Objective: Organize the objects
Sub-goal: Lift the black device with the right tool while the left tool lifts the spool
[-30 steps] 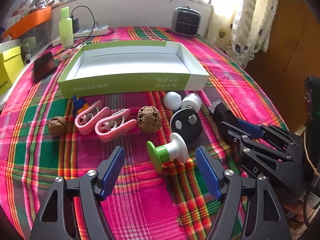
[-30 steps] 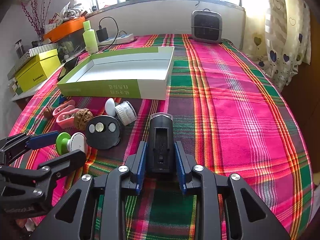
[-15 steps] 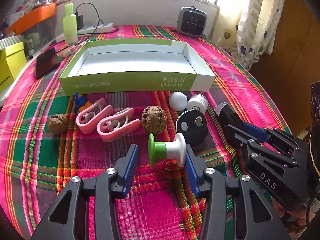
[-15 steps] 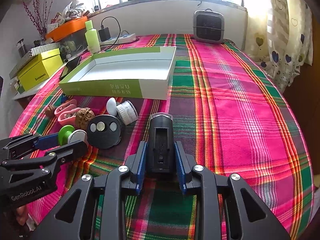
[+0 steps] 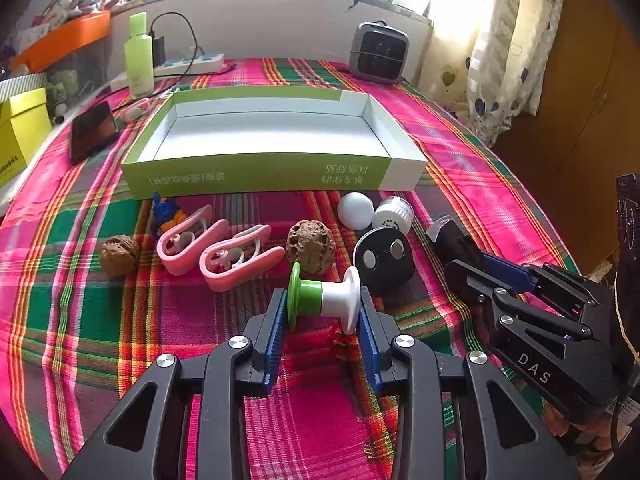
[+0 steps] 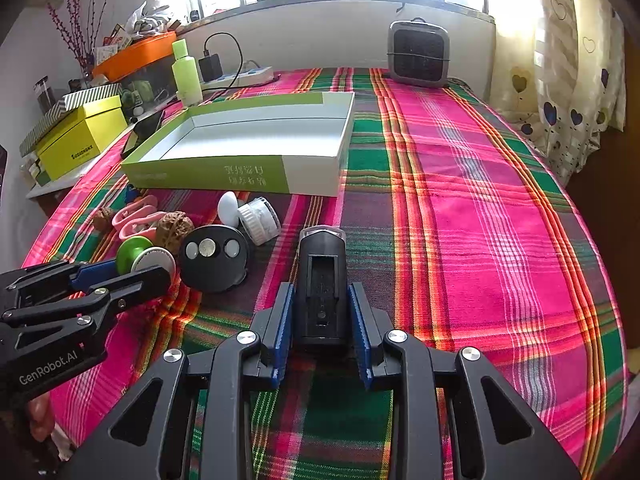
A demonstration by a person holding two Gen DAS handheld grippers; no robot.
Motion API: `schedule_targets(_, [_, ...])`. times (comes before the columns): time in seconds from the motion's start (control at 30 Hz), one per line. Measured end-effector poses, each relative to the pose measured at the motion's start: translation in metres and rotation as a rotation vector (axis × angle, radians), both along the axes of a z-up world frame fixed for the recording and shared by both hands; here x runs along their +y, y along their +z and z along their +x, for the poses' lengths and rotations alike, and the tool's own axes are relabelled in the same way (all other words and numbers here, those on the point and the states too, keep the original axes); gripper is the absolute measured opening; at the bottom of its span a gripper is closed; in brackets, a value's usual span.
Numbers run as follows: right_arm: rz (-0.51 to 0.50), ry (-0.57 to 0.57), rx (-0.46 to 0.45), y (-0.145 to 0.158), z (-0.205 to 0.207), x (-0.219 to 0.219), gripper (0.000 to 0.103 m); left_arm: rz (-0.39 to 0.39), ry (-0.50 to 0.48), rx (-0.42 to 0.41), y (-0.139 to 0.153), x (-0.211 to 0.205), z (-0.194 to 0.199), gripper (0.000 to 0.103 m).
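My left gripper (image 5: 322, 320) is shut on a green and white spool (image 5: 324, 300), gripping it by its two end flanges on the plaid cloth. My right gripper (image 6: 322, 320) is shut on a black device with a clear cap (image 6: 322, 280), which also shows in the left wrist view (image 5: 452, 240). An open green and white box (image 5: 272, 176) lies behind, empty. Before it lie two pink clips (image 5: 216, 246), two walnuts (image 5: 310, 246), a white ball (image 5: 355, 210), a white cap (image 5: 394, 212) and a black disc (image 5: 384, 258).
A small grey heater (image 5: 378, 58), a green bottle (image 5: 139, 60), a power strip (image 5: 188, 66), a phone (image 5: 92, 130) and a yellow box (image 5: 20, 132) stand along the far and left edges. A curtain (image 5: 508, 40) hangs at the right.
My left gripper moved forward and closed its fingers on the green and white spool. My right gripper stayed shut on the black device.
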State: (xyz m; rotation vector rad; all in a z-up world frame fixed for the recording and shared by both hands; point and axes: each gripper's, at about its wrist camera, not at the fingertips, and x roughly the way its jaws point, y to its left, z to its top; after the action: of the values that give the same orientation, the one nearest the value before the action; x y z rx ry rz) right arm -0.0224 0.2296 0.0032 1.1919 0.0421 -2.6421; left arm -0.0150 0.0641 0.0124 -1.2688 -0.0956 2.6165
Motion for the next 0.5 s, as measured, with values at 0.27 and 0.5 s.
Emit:
schedule_targets(0.27, [-0.016,-0.002,0.009,0.005,0.004,0.001,0.029,-0.002,-0.009,0.022,0.007,-0.002,0.001,0.031])
schedule_targets(0.5, [-0.001,-0.012,0.016,0.008,0.005,0.000,0.028,-0.004,-0.010,0.035,0.013,-0.006,-0.003,0.031])
